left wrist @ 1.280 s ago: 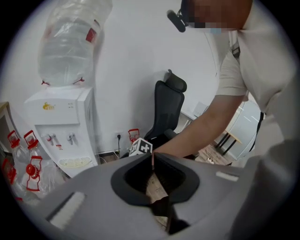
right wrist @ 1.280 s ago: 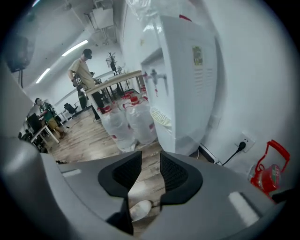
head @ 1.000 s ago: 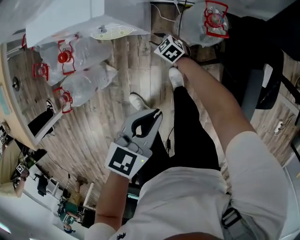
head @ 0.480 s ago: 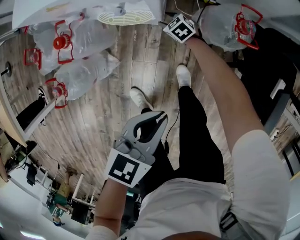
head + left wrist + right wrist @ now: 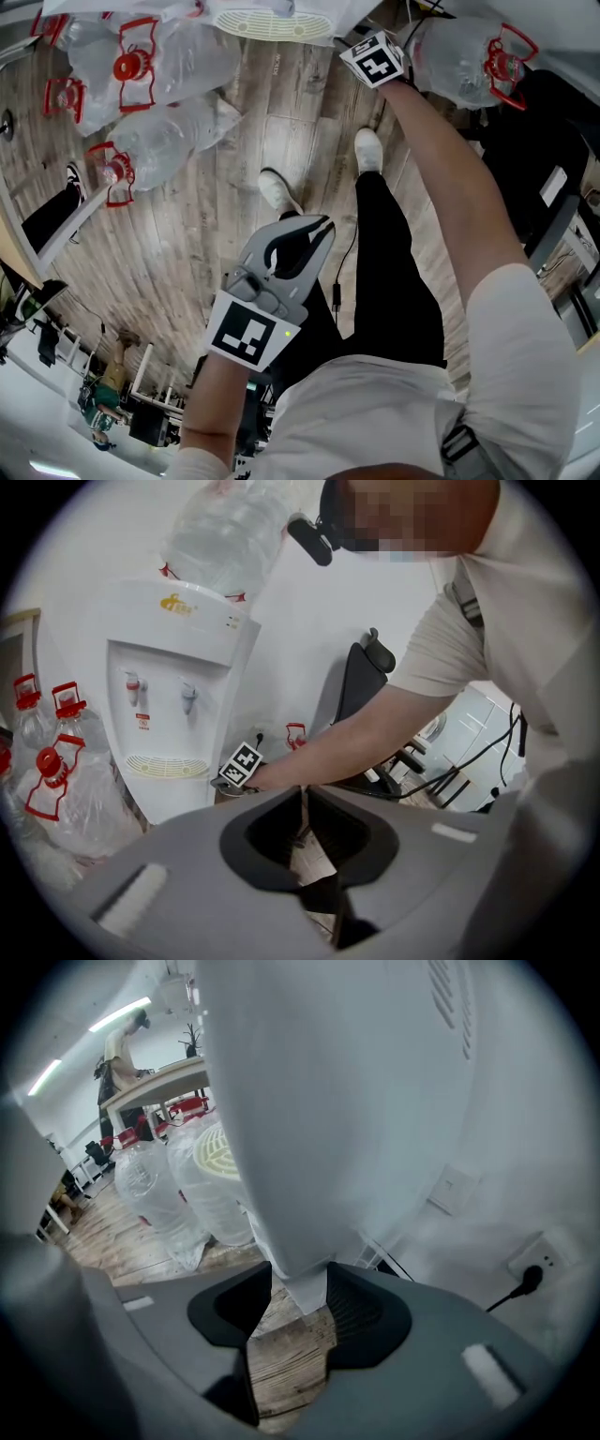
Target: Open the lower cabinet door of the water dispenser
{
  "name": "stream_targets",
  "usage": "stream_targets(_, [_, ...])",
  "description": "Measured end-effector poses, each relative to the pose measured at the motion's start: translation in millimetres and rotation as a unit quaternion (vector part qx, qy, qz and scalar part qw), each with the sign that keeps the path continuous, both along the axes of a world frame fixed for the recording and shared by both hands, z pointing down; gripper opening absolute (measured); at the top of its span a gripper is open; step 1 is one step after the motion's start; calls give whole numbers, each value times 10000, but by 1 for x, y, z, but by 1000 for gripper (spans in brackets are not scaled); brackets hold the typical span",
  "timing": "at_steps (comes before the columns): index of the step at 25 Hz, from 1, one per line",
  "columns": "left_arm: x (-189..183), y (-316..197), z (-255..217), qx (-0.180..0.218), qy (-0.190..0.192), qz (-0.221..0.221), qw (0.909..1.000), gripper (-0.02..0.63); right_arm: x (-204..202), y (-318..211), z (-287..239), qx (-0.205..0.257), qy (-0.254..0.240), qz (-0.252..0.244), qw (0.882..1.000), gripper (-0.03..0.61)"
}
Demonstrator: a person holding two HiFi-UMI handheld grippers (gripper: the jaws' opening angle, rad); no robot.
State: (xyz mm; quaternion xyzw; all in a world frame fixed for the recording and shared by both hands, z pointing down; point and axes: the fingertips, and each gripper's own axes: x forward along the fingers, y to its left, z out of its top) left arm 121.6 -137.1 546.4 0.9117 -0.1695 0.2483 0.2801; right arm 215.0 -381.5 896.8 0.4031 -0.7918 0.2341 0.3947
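1. Change noted: my right arm has come forward. A second ago the right tool point(image 5: 300, 1290) hung just short of the water dispenser point(image 5: 178, 667). It is now in against the dispenser's lower right front corner, below its drip tray point(image 5: 270, 21).
2. Right tool: the jaws stand either side of a white edge at that corner. I judge this edge to be the free side of the lower cabinet door point(image 5: 281, 1232). The edge fills the gap and touches both pads, so I read the tool as closed on it.
3. Door state: it lies flush with the dispenser body and no opening shows. I judge the grasp made and the pull not begun.
4. Left tool point(image 5: 309, 228): unchanged, held well back from the dispenser, jaws together with nothing between them.
5. Surroundings: several water bottles point(image 5: 159, 56) lie on the floor to the dispenser's left, away from the gripped corner.
6. Meaning for the task: the approach is complete. What remains is swinging the door outward, and the narrow bite on the edge may slip.
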Motion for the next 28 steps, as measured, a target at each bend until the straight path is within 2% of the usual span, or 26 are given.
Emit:
stream_targets(6, [-31, 0, -5, 49, 52, -84, 9999, 57, -16, 26, 1, -135, 106, -4, 9999, 179])
stream_targets(17, [-99, 12, -18, 223, 198, -362, 9989, 57, -57, 79, 2, -457, 221, 464, 9976, 178])
stream_targets(24, [-157, 25, -23, 296, 157, -612, 9976, 57, -96, 111, 3, -662, 158, 899, 9936, 178])
stream_targets(28, [-185, 35, -26, 311, 151, -736, 9967, 57, -127, 131, 4, -753, 166, 883, 9931, 161])
